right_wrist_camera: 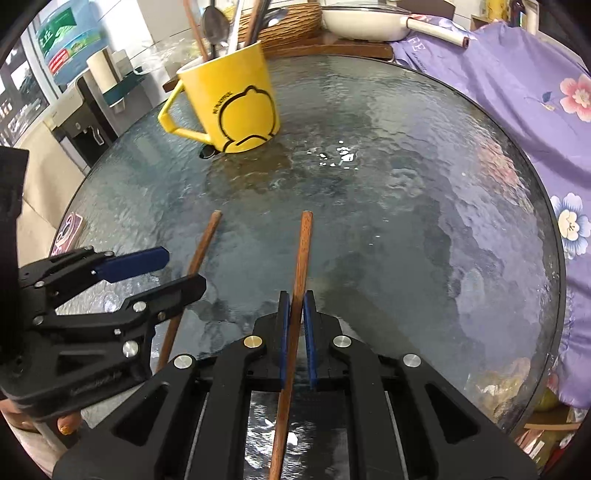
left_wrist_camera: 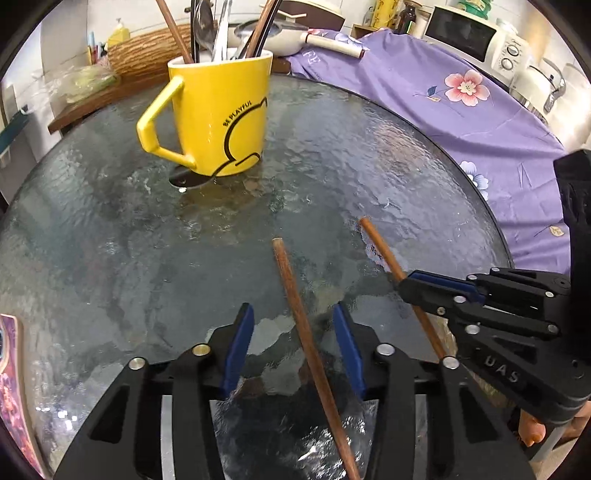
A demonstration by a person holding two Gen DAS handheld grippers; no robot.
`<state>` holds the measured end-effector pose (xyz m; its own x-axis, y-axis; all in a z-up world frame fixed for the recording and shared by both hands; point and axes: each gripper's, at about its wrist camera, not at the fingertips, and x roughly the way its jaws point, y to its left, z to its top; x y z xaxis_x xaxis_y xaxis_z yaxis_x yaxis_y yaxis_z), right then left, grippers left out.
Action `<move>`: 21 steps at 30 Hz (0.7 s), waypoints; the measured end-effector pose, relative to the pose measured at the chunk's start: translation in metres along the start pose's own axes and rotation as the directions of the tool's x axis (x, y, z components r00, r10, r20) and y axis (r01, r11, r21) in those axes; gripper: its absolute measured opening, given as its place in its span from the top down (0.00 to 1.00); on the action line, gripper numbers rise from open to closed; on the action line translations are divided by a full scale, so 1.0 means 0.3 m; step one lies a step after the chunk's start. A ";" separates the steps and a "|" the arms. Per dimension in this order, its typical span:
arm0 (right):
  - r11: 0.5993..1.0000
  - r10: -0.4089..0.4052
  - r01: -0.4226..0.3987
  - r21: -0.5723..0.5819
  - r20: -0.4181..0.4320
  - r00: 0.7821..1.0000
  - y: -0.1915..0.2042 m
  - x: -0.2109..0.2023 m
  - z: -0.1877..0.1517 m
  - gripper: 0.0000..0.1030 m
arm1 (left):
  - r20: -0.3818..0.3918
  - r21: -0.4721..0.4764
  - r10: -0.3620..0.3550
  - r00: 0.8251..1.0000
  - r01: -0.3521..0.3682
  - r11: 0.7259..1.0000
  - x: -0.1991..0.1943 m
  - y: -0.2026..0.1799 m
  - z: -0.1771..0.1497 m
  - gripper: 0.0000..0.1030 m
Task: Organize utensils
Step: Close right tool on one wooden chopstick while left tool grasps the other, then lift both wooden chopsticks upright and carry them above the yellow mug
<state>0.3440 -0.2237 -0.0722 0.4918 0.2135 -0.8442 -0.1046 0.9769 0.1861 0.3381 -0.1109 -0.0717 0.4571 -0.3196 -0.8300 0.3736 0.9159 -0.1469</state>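
Observation:
A yellow mug (left_wrist_camera: 221, 110) (right_wrist_camera: 236, 103) with chopsticks and metal spoons standing in it sits at the far side of the round glass table (left_wrist_camera: 110, 240) (right_wrist_camera: 406, 221). Two wooden chopsticks lie near the front. One chopstick (left_wrist_camera: 284, 266) (right_wrist_camera: 207, 240) runs between the fingers of my left gripper (left_wrist_camera: 292, 306) (right_wrist_camera: 181, 269), which stands open with gaps on both sides of the stick. My right gripper (right_wrist_camera: 296, 295) (left_wrist_camera: 406, 280) is shut on the other chopstick (right_wrist_camera: 304, 243) (left_wrist_camera: 380, 247), whose far end points toward the mug.
A purple floral cloth (left_wrist_camera: 461, 110) (right_wrist_camera: 535, 92) covers the surface to the right of the table. Behind the mug are a white pan (left_wrist_camera: 280, 37) (right_wrist_camera: 362, 22) and a wicker basket (left_wrist_camera: 147, 51). A microwave (left_wrist_camera: 472, 37) stands far right, a water dispenser (right_wrist_camera: 74, 122) left.

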 end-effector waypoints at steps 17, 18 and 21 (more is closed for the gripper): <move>0.998 0.060 -0.061 0.033 0.031 0.998 -0.010 -0.013 0.012 0.92 | 0.036 -0.079 -0.038 0.999 0.041 0.996 -0.010 0.034 0.011 0.92; 0.997 0.065 -0.066 0.036 0.039 0.997 -0.010 -0.018 0.015 0.92 | 0.046 -0.083 -0.039 0.998 0.043 0.996 -0.021 0.037 0.010 0.92; 0.993 0.106 -0.109 0.044 0.066 0.992 -0.009 -0.042 0.023 0.93 | 0.079 -0.089 -0.040 0.996 0.047 0.995 -0.063 0.043 0.012 0.92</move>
<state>0.3441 -0.2292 -0.0588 0.5342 0.3153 -0.7843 -0.1197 0.9467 0.2991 0.3372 -0.0939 -0.0559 0.5043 -0.3746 -0.7781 0.3215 0.9177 -0.2334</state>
